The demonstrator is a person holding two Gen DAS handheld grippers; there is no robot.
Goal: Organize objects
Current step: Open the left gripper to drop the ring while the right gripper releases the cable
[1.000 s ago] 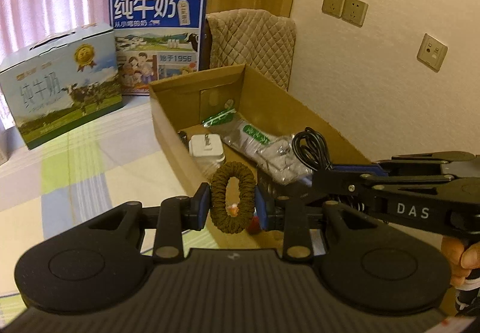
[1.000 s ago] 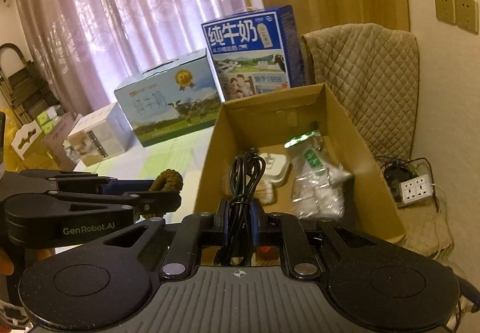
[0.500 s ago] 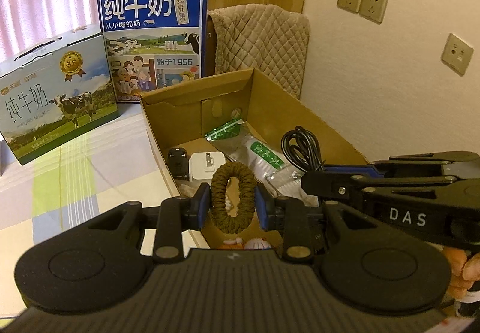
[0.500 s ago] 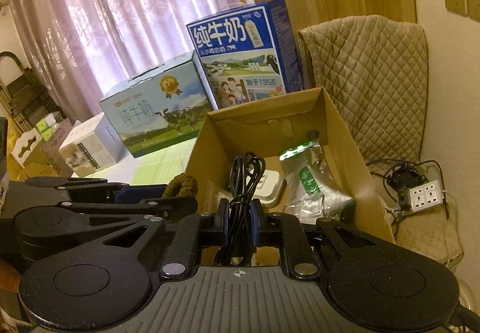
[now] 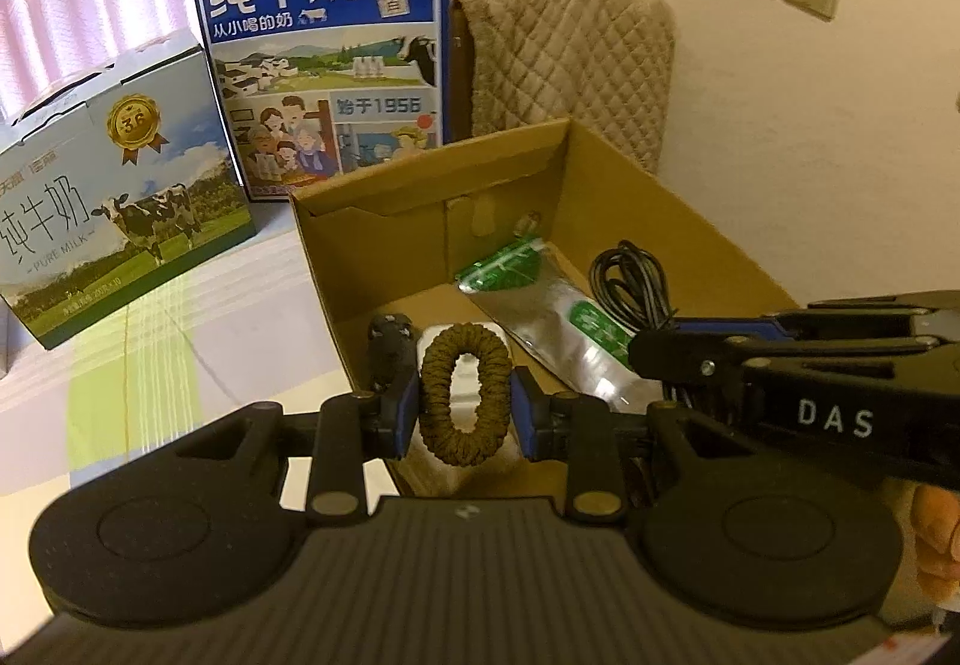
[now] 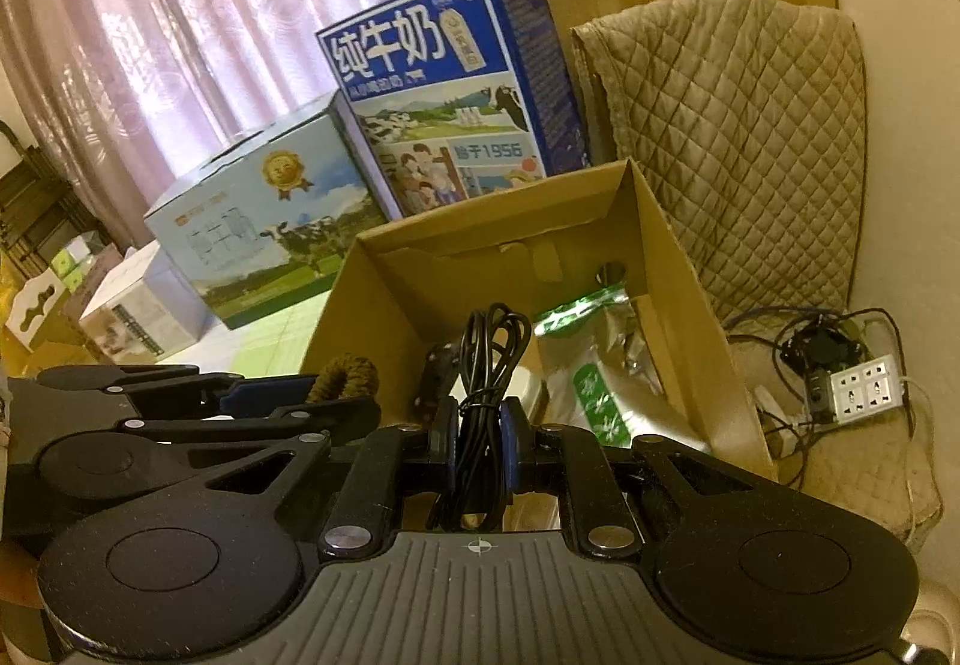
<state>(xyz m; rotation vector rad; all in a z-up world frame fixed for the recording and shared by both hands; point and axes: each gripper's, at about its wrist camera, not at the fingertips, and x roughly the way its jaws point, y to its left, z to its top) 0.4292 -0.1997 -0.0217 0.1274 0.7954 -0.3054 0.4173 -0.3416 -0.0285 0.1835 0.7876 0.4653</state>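
In the left wrist view, the left gripper (image 5: 462, 406) is seen at lower centre, its jaws closed narrowly on a brown hair tie (image 5: 465, 394) held upright between the blue pads; the tie is poised over the near end of the open box (image 5: 678, 221), which fills the middle of the frame. Inside the box a foil pouch (image 5: 558, 305), a dark clip (image 5: 390, 347) and a white charger (image 5: 465, 359), mostly hidden behind the tie, are already laid; the right gripper (image 5: 654, 350) enters from the right edge, with a black cable (image 5: 630, 281) rising from its tip. Two milk cartons (image 5: 324, 47) stand in the upper left.

In the right wrist view, the right gripper (image 6: 480, 443) is shown at lower centre, its jaws pinched on the cable (image 6: 483, 365), whose loops stand above the pads over the near part of the box (image 6: 690, 269); the left gripper (image 6: 336, 395) lies at the left, the tie (image 6: 345, 374) just visible at its tip. The pouch (image 6: 600, 377) is seen right of the cable; a power strip (image 6: 858, 389) rests at the far right.

The task is judged partly done: several items are boxed; the tie and the cable remain to be released inside.
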